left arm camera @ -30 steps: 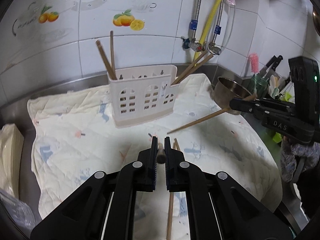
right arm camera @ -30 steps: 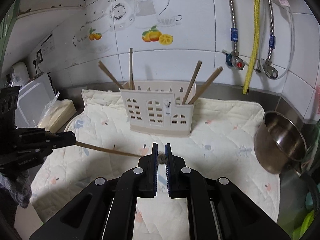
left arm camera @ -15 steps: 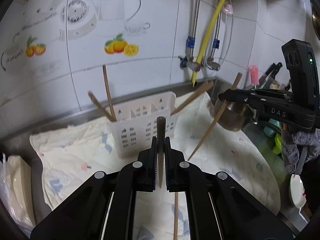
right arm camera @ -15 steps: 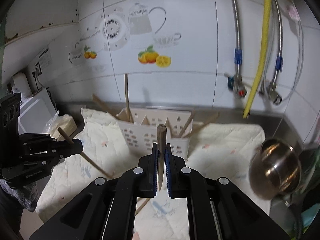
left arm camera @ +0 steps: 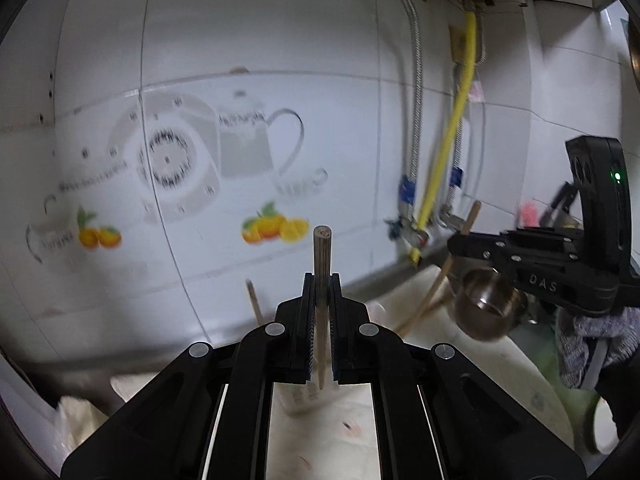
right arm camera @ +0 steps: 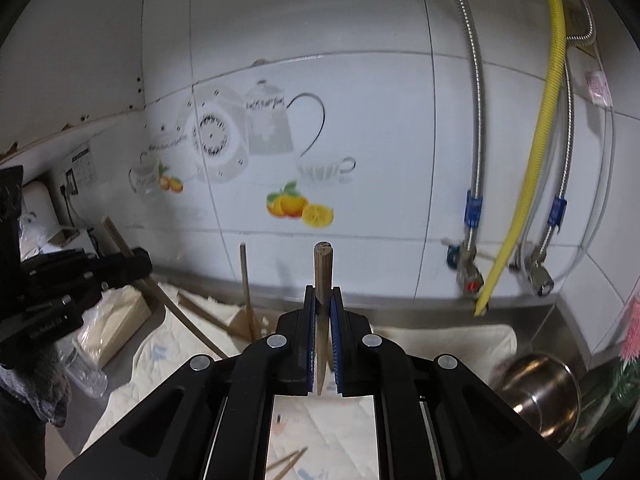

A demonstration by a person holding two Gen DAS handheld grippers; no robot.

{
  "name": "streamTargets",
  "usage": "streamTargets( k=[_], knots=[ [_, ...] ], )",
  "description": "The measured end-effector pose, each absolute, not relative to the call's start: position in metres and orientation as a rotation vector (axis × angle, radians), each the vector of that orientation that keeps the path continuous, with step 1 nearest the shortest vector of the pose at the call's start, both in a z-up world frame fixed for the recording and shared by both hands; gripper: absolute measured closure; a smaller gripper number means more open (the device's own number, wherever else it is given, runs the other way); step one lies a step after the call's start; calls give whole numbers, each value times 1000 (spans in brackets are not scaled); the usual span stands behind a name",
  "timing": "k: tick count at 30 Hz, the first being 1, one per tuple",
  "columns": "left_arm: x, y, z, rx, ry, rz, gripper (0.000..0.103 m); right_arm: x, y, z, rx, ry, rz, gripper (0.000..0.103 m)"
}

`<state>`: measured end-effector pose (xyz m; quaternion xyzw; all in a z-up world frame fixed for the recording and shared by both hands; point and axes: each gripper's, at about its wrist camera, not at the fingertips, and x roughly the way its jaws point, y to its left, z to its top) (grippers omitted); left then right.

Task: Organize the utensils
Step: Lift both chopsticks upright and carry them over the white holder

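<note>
Surroundings: a white tiled wall (right arm camera: 360,120) carries a teapot-and-orange decal (right arm camera: 280,136). A yellow hose (right arm camera: 536,140) and braided metal hoses (right arm camera: 476,120) run down the wall to valves above a steel ledge. A steel pot (right arm camera: 540,392) lies tilted at the right end of the surface, beside the edge of a pale quilted cloth (right arm camera: 440,340) that covers the surface. A pink brush (right arm camera: 632,332) shows at the far right edge. A cream packet (right arm camera: 116,328) sits left of the cloth.

Left claw (left arm camera: 321,292): both jaws are pressed onto a wooden chopstick (left arm camera: 322,264). The stick stands upright between the blue pads, its blunt round end above the jaw tips and its tapered end below them. In the right wrist view this claw appears at the left, with its chopstick slanting down toward the cloth.

Right claw (right arm camera: 322,304): both jaws are pressed onto a second wooden chopstick (right arm camera: 322,272), held upright in the same manner, with a faceted brown shaft and flat top. In the left wrist view this claw appears at the right, in front of the pot.

Other utensils: one chopstick (right arm camera: 246,288) stands upright behind the right claw; its holder is hidden by the claw body. Two loose chopsticks (right arm camera: 286,466) lie on the cloth beneath the right claw.
</note>
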<state>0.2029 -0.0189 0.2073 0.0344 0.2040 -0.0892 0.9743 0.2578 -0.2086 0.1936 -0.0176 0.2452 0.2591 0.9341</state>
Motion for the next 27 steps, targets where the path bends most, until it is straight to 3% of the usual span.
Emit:
streamTargets(
  k=[27],
  knots=[
    [270, 18, 178, -15, 431, -109, 98, 320, -195, 207, 13, 396, 469, 96]
  ],
)
